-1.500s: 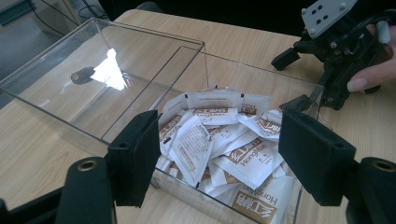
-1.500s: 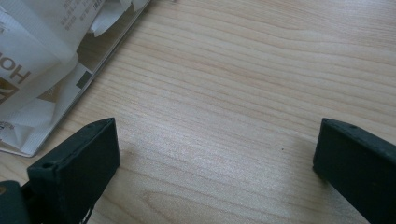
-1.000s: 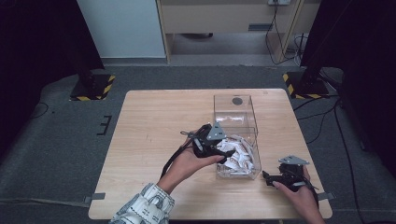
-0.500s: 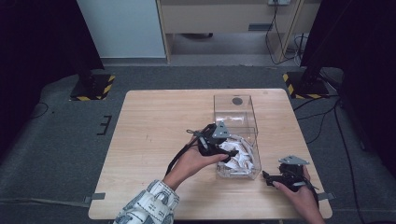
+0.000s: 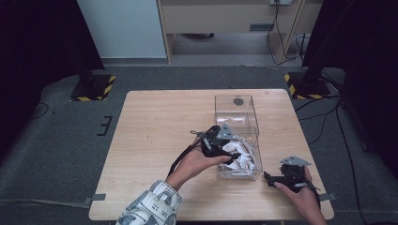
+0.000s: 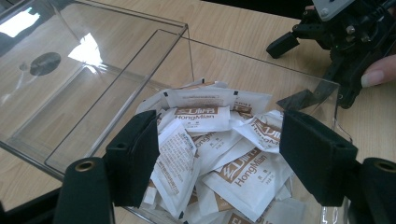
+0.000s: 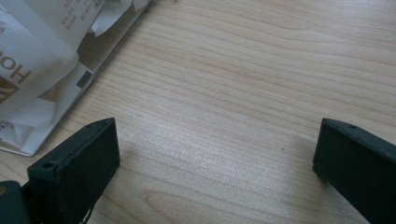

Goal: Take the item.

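Note:
A clear plastic box (image 5: 218,117) with two compartments stands on the right half of the wooden table (image 5: 159,126). Its near compartment holds a heap of white sachets (image 5: 245,163) printed in brown with "HongMian" (image 6: 219,149). The far compartment looks empty. My left gripper (image 5: 233,157) hangs open over the near compartment, its jaws (image 6: 224,158) spread wide just above the heap and holding nothing. Right of the box's near corner, my right gripper (image 5: 268,178) rests low by the table's front edge. It is open over bare wood (image 7: 215,158), with sachets (image 7: 28,56) behind the box wall at its upper left.
The left half of the table is bare wood. Grey carpet surrounds the table. Black stands with yellow-striped bases (image 5: 94,89) sit beyond the far corners, and a cabinet (image 5: 225,18) stands behind.
My left gripper has moved right and a little nearer, from the box's left wall to over the sachet heap. The right gripper has stayed put.

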`<state>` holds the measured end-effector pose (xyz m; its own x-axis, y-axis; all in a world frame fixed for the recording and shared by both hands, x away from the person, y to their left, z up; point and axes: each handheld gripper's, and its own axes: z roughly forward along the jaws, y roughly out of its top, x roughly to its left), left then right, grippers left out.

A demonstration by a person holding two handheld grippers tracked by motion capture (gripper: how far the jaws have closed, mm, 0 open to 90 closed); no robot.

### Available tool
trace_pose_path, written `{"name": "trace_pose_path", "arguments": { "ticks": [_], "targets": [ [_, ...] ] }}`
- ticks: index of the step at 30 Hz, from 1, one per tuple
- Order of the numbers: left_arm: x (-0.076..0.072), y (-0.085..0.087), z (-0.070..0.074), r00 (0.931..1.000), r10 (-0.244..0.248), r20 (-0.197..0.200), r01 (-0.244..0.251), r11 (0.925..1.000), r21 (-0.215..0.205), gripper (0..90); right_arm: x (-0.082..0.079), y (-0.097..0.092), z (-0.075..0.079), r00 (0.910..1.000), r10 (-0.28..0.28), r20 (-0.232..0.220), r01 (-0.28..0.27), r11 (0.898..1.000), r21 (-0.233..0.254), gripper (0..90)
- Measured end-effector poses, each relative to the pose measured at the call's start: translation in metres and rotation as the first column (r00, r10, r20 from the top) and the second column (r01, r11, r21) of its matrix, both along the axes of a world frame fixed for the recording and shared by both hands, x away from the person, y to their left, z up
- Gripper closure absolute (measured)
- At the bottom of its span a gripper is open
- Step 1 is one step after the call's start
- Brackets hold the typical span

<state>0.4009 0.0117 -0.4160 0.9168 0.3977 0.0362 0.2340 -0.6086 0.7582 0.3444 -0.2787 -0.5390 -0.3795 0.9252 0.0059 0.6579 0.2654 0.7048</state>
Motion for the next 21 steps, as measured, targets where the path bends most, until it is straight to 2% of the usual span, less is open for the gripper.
{"name": "trace_pose_path", "arguments": {
  "ticks": [8, 21],
  "targets": [
    [0.0018, -0.0007, -0.0034, 0.9999, 0.008, -0.009, -0.008, 0.9999, 0.006, 29.8, 0.0000, 0.0000, 0.0000, 1.0000, 0.000, 0.001, 0.000, 1.000, -0.001, 0.8],
    [0.0031, -0.0032, -0.0059, 0.9997, 0.023, -0.005, -0.023, 0.9994, 0.027, 48.2, 0.0000, 0.0000, 0.0000, 1.0000, -0.001, 0.000, 0.001, 1.000, 0.000, 0.8]
  ]
}}
